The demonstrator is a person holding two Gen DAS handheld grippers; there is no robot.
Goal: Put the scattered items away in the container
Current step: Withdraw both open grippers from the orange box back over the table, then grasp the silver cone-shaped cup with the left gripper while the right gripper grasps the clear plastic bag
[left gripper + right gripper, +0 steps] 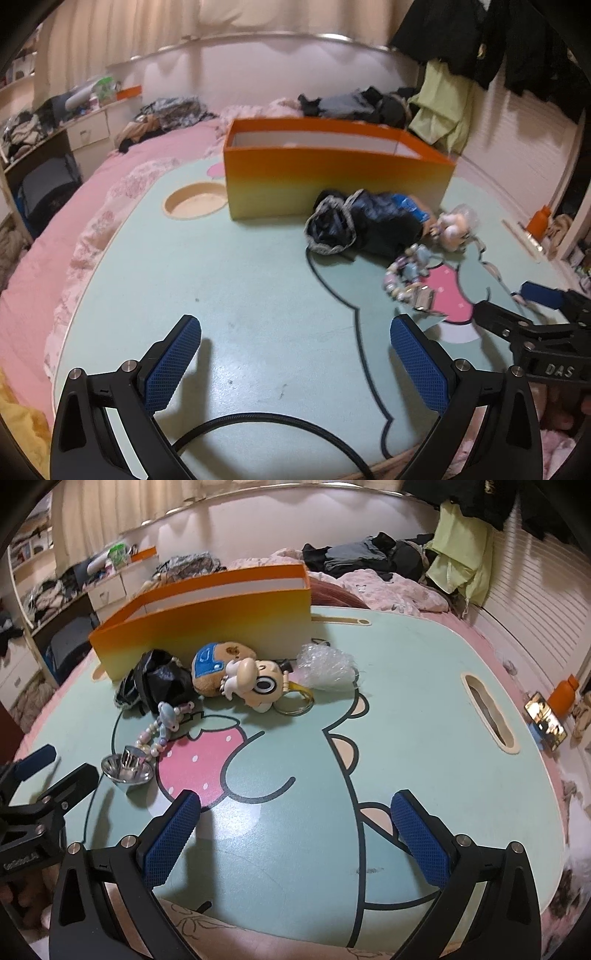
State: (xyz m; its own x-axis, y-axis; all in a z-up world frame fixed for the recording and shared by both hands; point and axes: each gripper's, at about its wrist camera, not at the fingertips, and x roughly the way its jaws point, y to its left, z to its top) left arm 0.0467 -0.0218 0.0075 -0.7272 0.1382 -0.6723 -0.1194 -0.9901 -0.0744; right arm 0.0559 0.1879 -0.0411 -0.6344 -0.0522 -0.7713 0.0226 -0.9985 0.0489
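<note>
While both claws gape, the right claw (517,314) reads "DAS".

The orange box (332,173) hides its own floor ahead of the left tool. The plush toy (452,225) right of there is blurred, partly behind the black bag (365,221).

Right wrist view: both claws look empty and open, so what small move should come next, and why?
Probably ease the right claw forward and left toward the shiny metal cup. It is the nearest loose item, just ahead of the claw's left finger, while the plush toy and black pouch lie further back against the orange box. Both claws stand open, holding nothing.
</note>
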